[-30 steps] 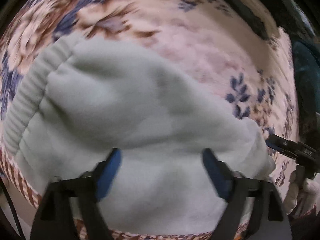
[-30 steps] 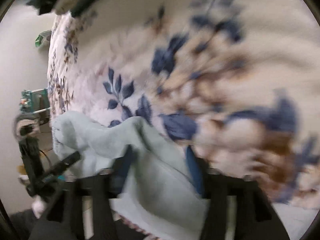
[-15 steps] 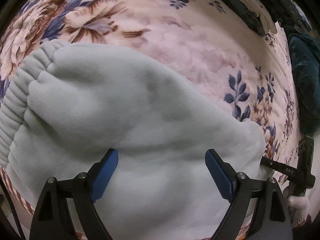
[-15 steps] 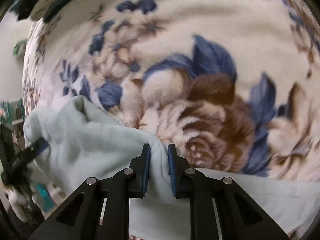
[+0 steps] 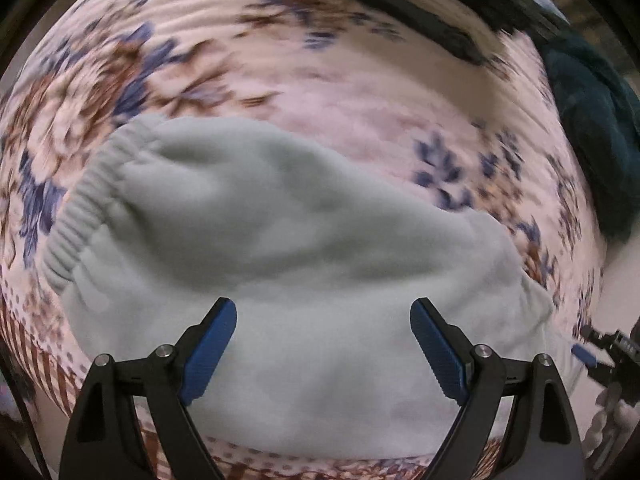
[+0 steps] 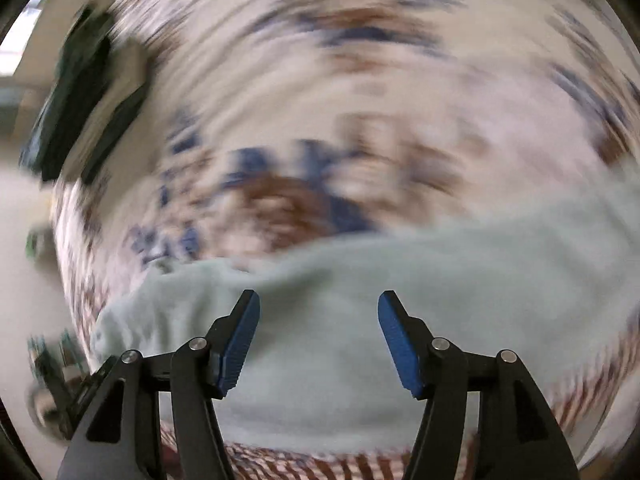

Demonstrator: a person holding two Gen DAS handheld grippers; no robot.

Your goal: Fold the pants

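Since the previous frame the right tool (image 6: pixel 319 334) has released the pants (image 5: pixel 304 280) and spread wide. Left tool (image 5: pixel 323 346) also gapes, holding nothing, above the pale pants lying on the floral bedspread (image 5: pixel 360 92); dark garment (image 5: pixel 592 132) at right.

The pale green pants (image 5: pixel 304 280) lie spread low on the floral blanket (image 5: pixel 360 92), and both the left gripper (image 5: pixel 323 344) and the right gripper (image 6: pixel 319 338) hang over them with fingers wide apart and nothing between the pads. Beyond the pants the blanket runs flat and open. A dark teal bundle (image 5: pixel 600 128) sits at the blanket's far right edge, and a dark strip (image 5: pixel 404 20) lies along its far side.
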